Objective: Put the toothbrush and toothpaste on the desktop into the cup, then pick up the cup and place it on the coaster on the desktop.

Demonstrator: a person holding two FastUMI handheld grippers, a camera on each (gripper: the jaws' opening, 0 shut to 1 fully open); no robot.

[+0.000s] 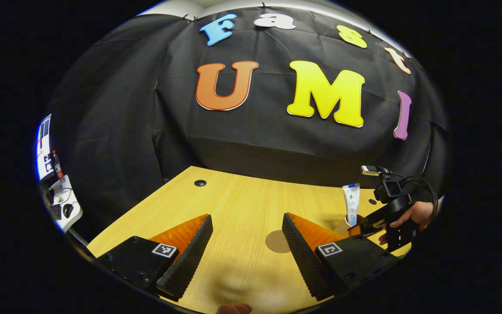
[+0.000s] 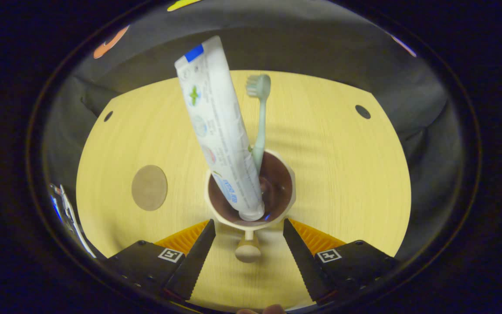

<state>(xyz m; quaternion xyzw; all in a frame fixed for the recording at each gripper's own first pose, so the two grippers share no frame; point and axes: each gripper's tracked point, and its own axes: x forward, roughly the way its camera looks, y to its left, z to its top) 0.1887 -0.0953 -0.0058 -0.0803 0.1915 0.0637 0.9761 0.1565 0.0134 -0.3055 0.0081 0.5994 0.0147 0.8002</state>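
Both items already in the cup [image 2: 251, 192]: toothpaste [image 2: 218, 126] leaning up toward the upper left of the right gripper view, toothbrush [image 2: 259, 117] standing just beside it, bristles at top centre. Cup resting on the bench [image 2: 342, 174] at frame centre, its handle [image 2: 247, 250] pointing down between the fingers of the right tool [image 2: 247, 248]. Right tool spread open, fingers flanking the handle, touching nothing. Coaster [image 2: 149, 187] lying flat at centre left, apart from the cup.

In the left gripper view, left tool [image 1: 246, 248] likewise open and empty over bare bench, with the coaster [image 1: 277, 241] just past its right finger; the right tool [image 1: 392, 218] and the hand [image 1: 414, 213] holding it at the right edge.

Likely a rigid, smooth-walled cup, probably ceramic or hard plastic: slippery under the fingers, and top-heavy with the tall tube leaning out. Handle looks thin with a knob end, so a pinch there risks swinging. Safer hold probably across the rim or the stem of the handle close to the wall, lifted level and slowly to keep tube and brush from tipping out.
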